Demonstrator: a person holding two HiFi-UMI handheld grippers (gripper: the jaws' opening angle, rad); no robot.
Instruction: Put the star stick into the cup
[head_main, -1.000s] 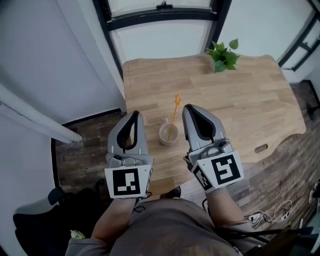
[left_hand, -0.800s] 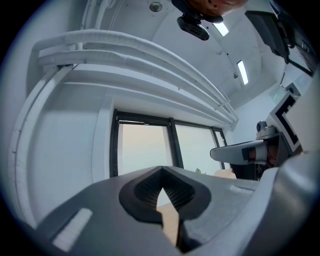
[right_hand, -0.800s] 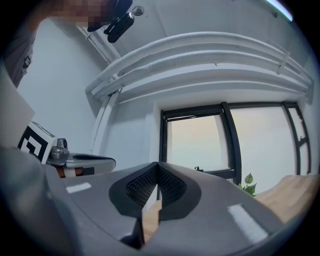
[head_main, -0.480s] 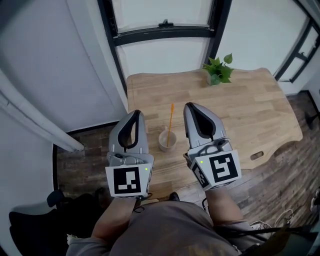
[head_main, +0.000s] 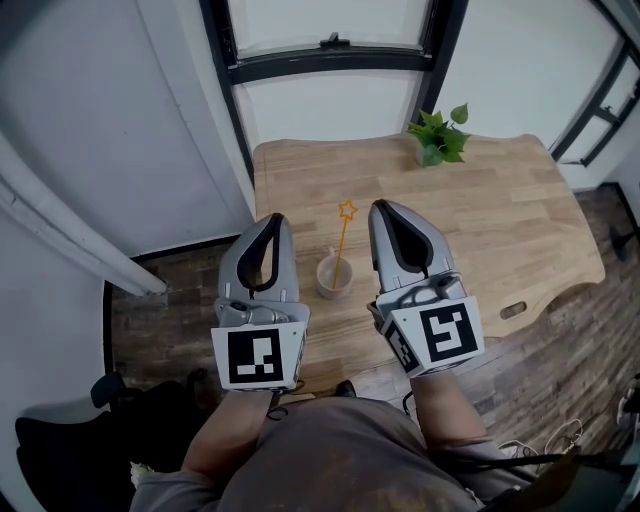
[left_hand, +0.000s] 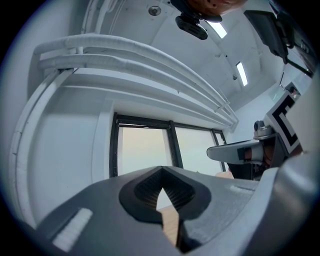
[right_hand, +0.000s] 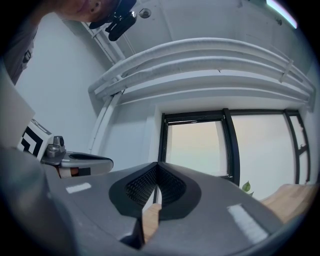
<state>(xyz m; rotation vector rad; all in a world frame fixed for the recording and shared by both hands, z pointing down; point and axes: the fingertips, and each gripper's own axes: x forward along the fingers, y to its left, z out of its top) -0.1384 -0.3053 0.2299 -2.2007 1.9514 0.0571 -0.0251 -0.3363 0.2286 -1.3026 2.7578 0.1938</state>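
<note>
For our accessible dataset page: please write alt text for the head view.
Seen from above, an orange star stick stands in a pale cup on a wooden table. Shut, empty left tongs and right tongs flank the cup; a potted plant sits at the table's far edge.

The head view looks steeply down past the left gripper (head_main: 272, 219) and right gripper (head_main: 384, 208) to the table (head_main: 500, 230) and window (head_main: 330, 100). Each gripper view tilts up along its jaws at that shared window.
</note>
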